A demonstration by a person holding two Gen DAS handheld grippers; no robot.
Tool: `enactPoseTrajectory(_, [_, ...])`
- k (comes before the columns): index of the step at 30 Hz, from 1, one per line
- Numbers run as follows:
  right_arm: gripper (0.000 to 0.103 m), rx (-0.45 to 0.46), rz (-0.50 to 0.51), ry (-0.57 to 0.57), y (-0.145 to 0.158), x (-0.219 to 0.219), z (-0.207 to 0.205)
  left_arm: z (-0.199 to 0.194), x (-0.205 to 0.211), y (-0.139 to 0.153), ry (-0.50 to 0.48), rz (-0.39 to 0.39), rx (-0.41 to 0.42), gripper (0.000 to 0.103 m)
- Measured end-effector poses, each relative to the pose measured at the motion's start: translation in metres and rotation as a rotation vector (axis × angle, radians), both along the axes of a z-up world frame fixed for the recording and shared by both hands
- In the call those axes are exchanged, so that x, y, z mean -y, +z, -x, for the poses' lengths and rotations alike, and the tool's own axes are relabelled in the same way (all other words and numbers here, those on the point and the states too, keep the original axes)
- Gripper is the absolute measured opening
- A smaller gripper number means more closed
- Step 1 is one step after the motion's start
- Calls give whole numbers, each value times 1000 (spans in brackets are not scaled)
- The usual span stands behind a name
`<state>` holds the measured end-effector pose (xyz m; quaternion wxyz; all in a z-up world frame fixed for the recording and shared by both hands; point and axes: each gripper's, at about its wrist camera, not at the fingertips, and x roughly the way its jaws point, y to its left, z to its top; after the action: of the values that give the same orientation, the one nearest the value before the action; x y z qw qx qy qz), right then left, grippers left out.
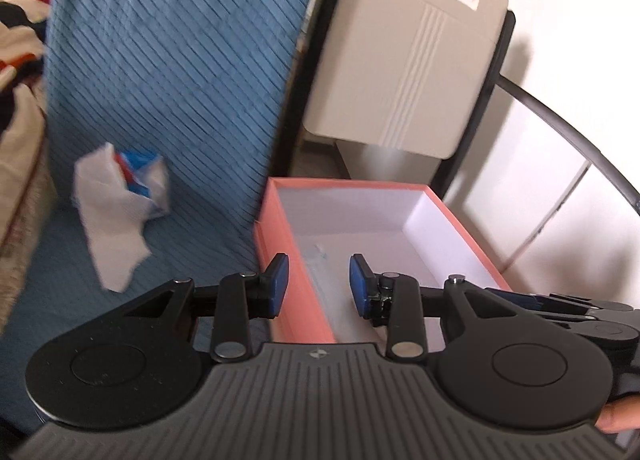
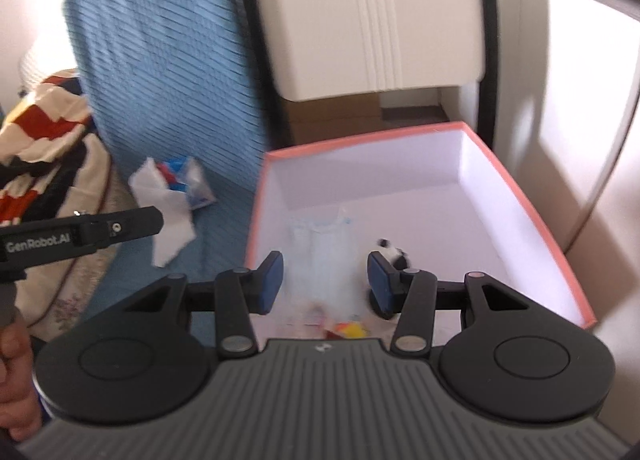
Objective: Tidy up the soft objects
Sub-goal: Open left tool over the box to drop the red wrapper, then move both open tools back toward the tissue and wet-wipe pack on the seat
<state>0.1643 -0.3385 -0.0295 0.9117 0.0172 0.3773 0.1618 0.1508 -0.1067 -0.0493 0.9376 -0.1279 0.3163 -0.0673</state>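
A pink box (image 1: 296, 296) with a white inside stands beside the blue bedspread; it also shows in the right wrist view (image 2: 532, 203). Inside it lie a pale blue-white cloth (image 2: 324, 260), a small black and white soft toy (image 2: 394, 252) and a red and yellow item (image 2: 348, 330). A crumpled white tissue with a blue and red packet (image 1: 120, 199) lies on the bedspread, also in the right wrist view (image 2: 172, 199). My left gripper (image 1: 319, 286) is open over the box's near left wall. My right gripper (image 2: 326, 280) is open above the cloth.
A blue ribbed bedspread (image 1: 168, 59) covers the bed. A patterned red, black and cream blanket (image 2: 44, 139) lies at the left. A beige plastic chair back (image 1: 404, 59) with a dark frame stands behind the box. White wall panels are at the right.
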Motion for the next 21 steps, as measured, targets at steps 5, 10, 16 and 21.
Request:
enactPoseTrajectory(5, [49,32,-24,43,6,-26,18,25,-25,9,41,-37,40,39])
enactPoseTrajectory(10, [49,54,-34,81,6,-48,34,45,-50,10,79,-46,62,39])
enactPoseTrajectory(16, [49,67,-46,110,-4,-69,49,63,-71,4,112,-68,87,39])
enactPoseTrajectory(21, [49,71,-31,141,-22,-86,58,73,-87,-11,149,-102,71,39])
